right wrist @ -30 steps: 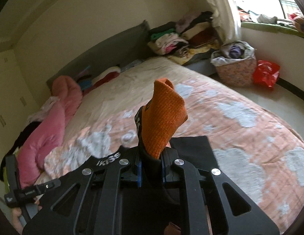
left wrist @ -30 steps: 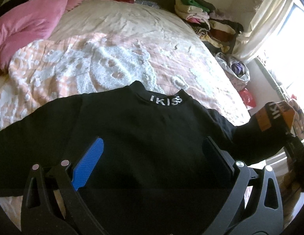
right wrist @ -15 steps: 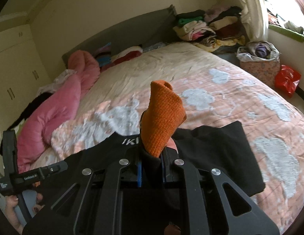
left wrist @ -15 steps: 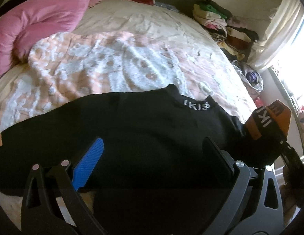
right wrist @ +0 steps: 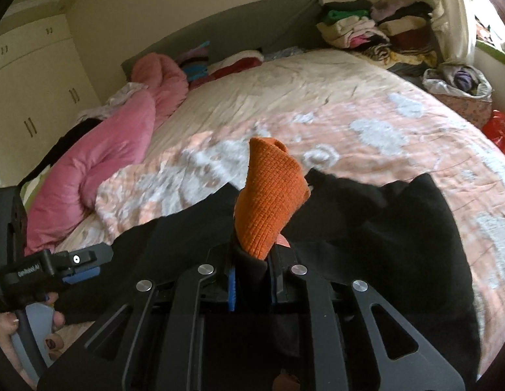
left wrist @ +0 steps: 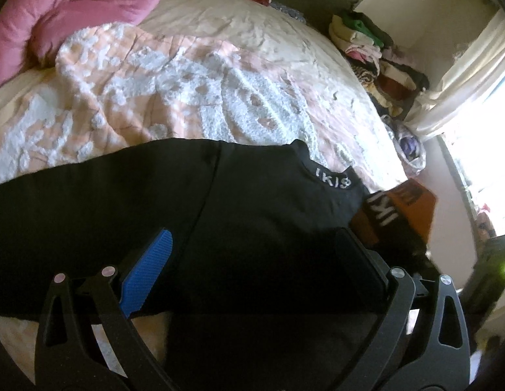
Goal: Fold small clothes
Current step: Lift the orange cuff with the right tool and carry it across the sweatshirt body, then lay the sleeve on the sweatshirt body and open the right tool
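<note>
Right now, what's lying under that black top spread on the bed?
Under the black top you can see the peach-and-white fuzzy blanket sticking out around its edges, over a cream bedsheet. Whatever lies directly beneath the top is covered by its fabric.

Daylight floods in from a window (left wrist: 480,150) at three o'clock in the left wrist view, blown out to white glare, while the black sweater (left wrist: 220,228) sinks into near-featureless shadow. The right wrist view is softer and evenly lit, its bedspread (right wrist: 366,123) slightly motion-blurred. Fisheye bending and dark vignetting ring both frames.
</note>
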Demonstrator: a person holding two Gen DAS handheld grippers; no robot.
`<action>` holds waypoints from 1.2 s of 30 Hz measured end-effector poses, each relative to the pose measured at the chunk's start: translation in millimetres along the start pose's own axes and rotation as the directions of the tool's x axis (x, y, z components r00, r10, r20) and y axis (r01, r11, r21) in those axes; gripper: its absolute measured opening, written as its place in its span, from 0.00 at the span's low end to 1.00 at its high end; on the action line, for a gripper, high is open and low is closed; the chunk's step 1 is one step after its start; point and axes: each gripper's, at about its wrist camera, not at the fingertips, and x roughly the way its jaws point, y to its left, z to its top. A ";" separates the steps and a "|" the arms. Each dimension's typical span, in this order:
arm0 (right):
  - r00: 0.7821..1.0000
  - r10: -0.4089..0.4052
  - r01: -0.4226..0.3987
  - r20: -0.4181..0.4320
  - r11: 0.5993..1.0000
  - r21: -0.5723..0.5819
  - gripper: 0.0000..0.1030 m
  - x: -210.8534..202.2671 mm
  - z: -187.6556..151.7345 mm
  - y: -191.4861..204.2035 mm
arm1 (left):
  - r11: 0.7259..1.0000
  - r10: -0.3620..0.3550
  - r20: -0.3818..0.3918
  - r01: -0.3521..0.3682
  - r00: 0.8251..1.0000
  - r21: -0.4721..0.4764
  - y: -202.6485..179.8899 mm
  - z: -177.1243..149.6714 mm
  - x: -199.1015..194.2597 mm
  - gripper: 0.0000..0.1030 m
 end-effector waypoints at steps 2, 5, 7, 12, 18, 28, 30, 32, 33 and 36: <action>1.000 0.010 -0.010 -0.014 1.000 0.000 0.15 5.0 -3.4 3.9 | 1.000 0.000 0.003 0.000 1.000 -0.007 2.7 0.0 -1.0 0.91; 0.998 0.045 -0.045 -0.033 0.999 0.010 0.26 7.1 -8.8 6.2 | 1.000 -0.006 -0.001 0.006 1.000 -0.012 5.6 -1.1 -1.3 0.90; 0.995 0.089 -0.088 -0.047 0.996 0.017 0.38 4.4 -11.8 8.4 | 1.000 -0.023 -0.006 0.023 1.000 -0.015 6.2 -2.5 -0.4 0.88; 0.987 0.150 -0.149 -0.050 0.989 0.024 0.48 -13.8 -17.8 12.7 | 0.999 -0.051 -0.025 0.050 0.998 -0.010 2.7 -6.9 6.7 0.80; 0.992 0.125 -0.124 -0.029 0.991 0.054 0.54 -46.3 -22.2 -8.5 | 0.994 -0.112 -0.086 0.110 0.990 -0.022 -4.9 -19.7 25.7 0.61; 1.000 0.011 -0.010 -0.004 0.981 0.194 0.55 -88.1 -44.9 -76.1 | 0.997 -0.070 -0.157 0.074 0.985 0.019 -35.7 -41.7 65.0 0.40; 1.000 -0.007 0.008 -0.004 0.977 0.214 0.55 -94.6 -49.4 -87.6 | 0.999 -0.031 -0.144 0.036 0.989 0.032 -38.4 -42.4 68.8 0.21; 1.000 -0.021 0.022 -0.007 0.974 0.224 0.55 -99.0 -51.7 -95.8 | 0.999 -0.023 -0.130 0.029 0.991 0.044 -41.0 -41.1 68.0 0.10; 0.999 -0.031 0.032 -0.010 0.973 0.227 0.55 -101.5 -53.0 -100.2 | 0.998 -0.034 -0.118 0.041 0.992 0.054 -43.3 -38.6 63.9 0.09; 0.998 -0.056 0.056 -0.007 0.970 0.238 0.55 -106.0 -53.3 -110.1 | 0.994 -0.077 -0.055 0.081 0.996 0.073 -50.0 -27.7 42.7 0.06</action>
